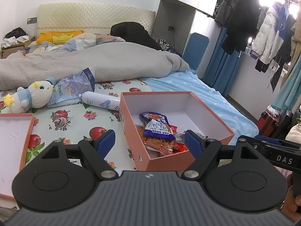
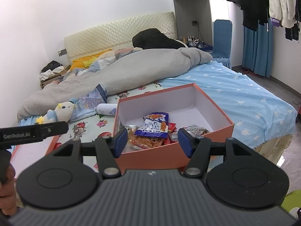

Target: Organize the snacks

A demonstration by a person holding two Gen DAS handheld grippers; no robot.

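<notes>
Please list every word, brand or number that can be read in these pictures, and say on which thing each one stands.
"DAS": on the right gripper, seen in the left view.
"GenRobot.AI": on the left gripper, seen in the right view.
"HA": on the white bottle.
Chinese print on the snack packets and the purple bag: too blurred to read.

Glossy plastic snack packets (image 1: 159, 130) catch the light inside a matt cardboard box (image 1: 139, 139), orange outside and smooth white within. A similar cardboard lid (image 1: 17, 137) lies on the printed cotton-like bed sheet (image 1: 75, 120). Nearby, a fuzzy plush toy (image 1: 34, 96), a smooth white bottle (image 1: 99, 99) and a shiny crinkled bag (image 1: 75, 88) rest against a soft, napped grey blanket (image 1: 94, 64). The left claw (image 1: 150, 144) shows matt black plastic, blue rubbery pads and metal pivots; its ridged grey housing looks the same on the right claw (image 2: 151, 142).
</notes>
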